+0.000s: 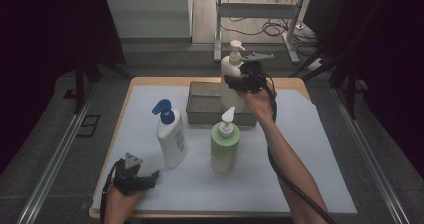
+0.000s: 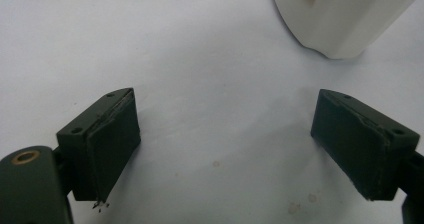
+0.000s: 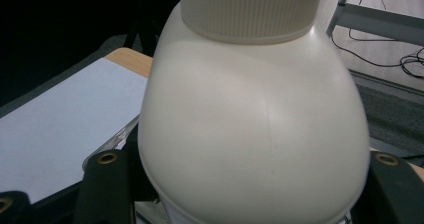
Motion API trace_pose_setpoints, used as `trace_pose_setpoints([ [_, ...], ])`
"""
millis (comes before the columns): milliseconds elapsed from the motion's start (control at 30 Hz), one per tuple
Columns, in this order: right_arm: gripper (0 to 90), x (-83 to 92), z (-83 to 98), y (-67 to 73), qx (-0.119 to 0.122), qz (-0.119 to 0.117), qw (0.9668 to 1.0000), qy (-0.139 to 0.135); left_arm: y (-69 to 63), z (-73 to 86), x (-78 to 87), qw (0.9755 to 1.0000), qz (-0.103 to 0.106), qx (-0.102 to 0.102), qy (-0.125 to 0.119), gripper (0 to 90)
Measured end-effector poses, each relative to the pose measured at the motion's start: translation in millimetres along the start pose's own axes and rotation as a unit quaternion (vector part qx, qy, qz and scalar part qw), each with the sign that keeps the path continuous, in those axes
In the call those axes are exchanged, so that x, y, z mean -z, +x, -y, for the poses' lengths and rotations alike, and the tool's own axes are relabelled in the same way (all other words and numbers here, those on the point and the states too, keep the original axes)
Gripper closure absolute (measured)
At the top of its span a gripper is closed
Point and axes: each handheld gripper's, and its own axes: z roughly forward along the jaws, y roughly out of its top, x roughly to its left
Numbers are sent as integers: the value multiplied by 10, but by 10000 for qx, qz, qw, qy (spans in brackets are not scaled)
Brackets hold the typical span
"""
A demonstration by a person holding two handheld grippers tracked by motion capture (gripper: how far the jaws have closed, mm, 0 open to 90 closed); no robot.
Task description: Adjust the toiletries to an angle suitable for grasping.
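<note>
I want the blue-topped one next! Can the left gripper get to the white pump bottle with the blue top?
Probably yes: the left gripper has open jaws, and bare white paper separates it from the blue-topped white pump bottle.

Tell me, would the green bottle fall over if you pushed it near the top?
Probably yes. The green bottle is tall on a narrow base and stands free on the sheet, so a high push would likely tip it. Its smooth plastic may feel slippery. It looks stiff, not floppy. How full it is can't be told.
</note>
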Motion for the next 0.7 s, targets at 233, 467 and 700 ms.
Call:
trace_pose_setpoints([
  [233, 368, -96, -44, -2, -25, 55, 10000, -19, 1, -1, 0, 10000, 3, -1, 3, 116],
  [467, 368, -202, -38, -45, -15, 143, 9999, -19, 1, 0, 0, 10000, 1, -1, 2, 116],
  [700, 368, -351, 49, -41, -6, 199, 9998, 9, 1, 0, 0, 10000, 3, 0, 1, 116],
])
